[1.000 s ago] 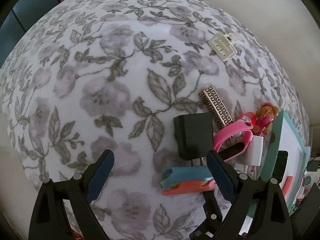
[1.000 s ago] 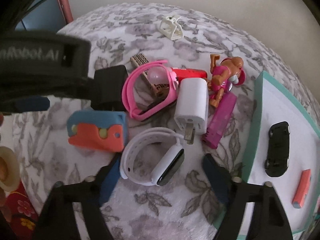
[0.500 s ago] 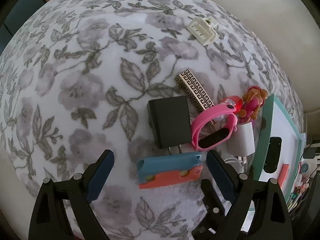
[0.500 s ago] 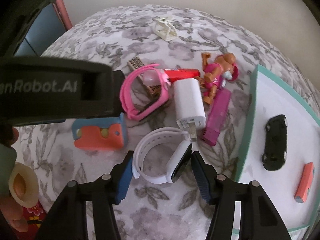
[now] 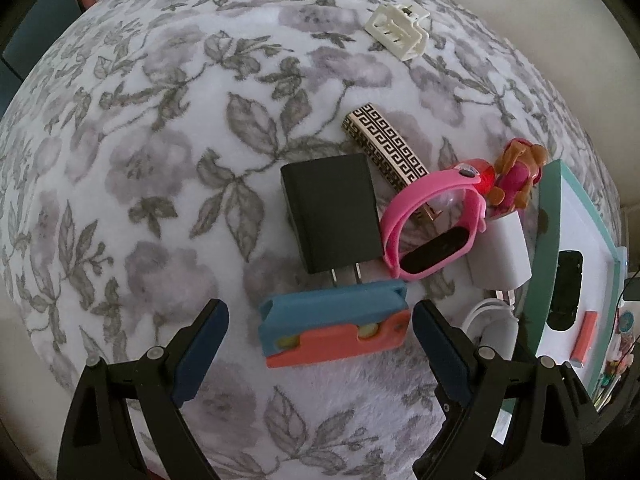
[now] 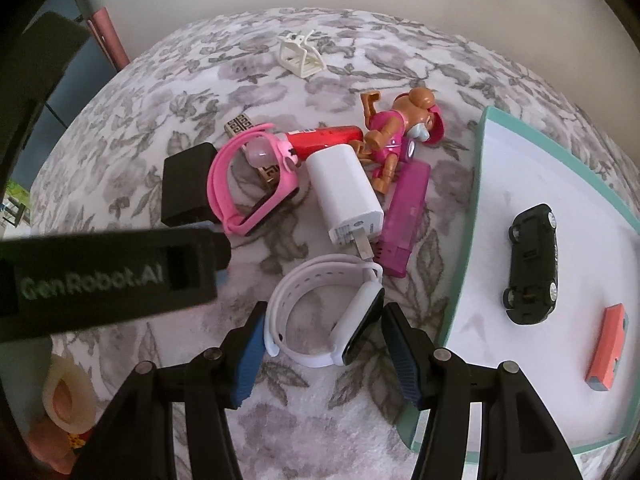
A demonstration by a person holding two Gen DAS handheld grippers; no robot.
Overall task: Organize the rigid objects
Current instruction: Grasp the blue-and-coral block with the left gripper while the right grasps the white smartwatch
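A blue and coral case (image 5: 332,326) lies on the flowered cloth. My left gripper (image 5: 320,316) stands open, with a finger on each side of the case and a gap at the left finger. In the right wrist view a white smartwatch (image 6: 358,320) lies on the cloth. My right gripper (image 6: 324,320) is shut on it, one pad on the strap and the other on the watch body. The left gripper's black body (image 6: 108,276) crosses that view's left side. A teal-rimmed tray (image 6: 478,200) at the right holds a black toy car (image 6: 532,264) and a coral bar (image 6: 608,356).
Crowded beyond the grippers are a black charger (image 5: 332,216), pink watch (image 5: 432,224), white charger (image 6: 348,196), magenta case (image 6: 404,220), red tube (image 6: 324,138), toy dog (image 6: 400,128) and patterned bar (image 5: 384,148). A white clip (image 5: 396,32) lies far back.
My left gripper has come down and over, so the blue and coral case now sits between its fingers. The right jaws have narrowed onto the white watch.
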